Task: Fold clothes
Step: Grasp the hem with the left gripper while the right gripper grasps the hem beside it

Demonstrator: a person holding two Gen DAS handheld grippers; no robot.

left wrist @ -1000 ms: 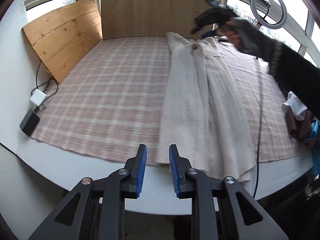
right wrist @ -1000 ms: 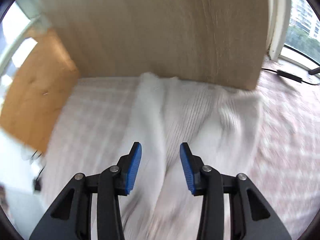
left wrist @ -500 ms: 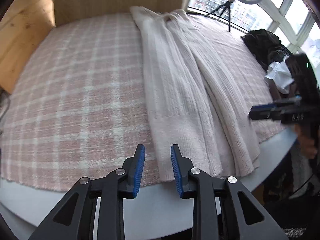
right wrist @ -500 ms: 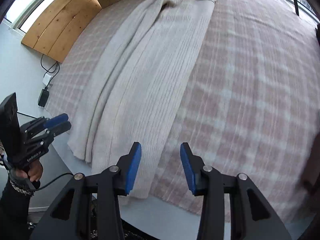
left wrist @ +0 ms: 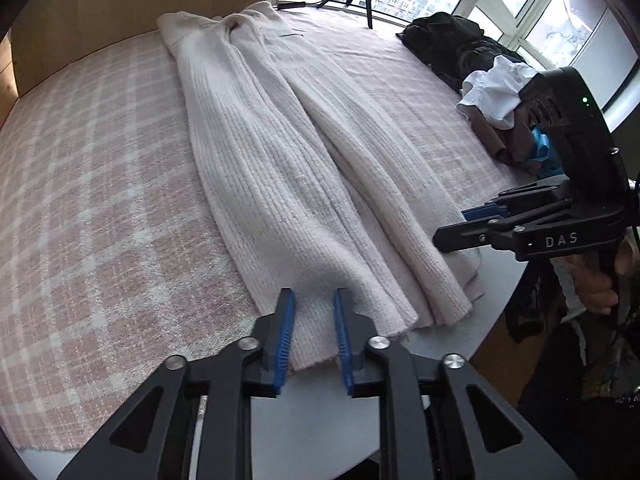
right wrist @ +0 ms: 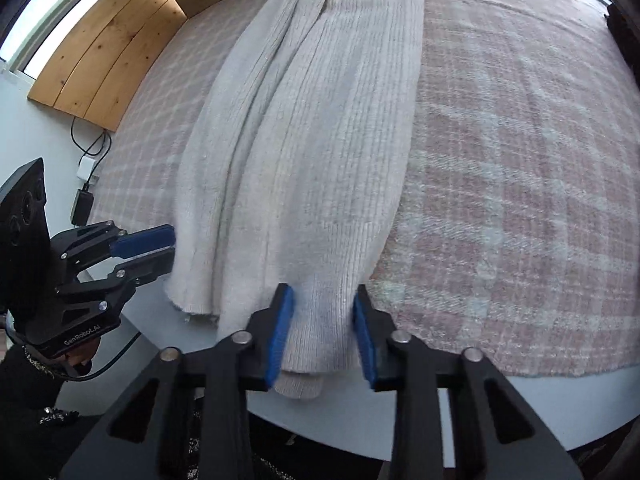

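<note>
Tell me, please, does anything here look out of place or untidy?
Only small things. The knit garment has its hem lying past the near edge of the plaid blanket, and a crumpled clothes pile sits near the windows.

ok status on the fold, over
left gripper pinching near hem of cream knit. right gripper closing, hem between its jaws. clothes pile off to the side, not in the way.
</note>
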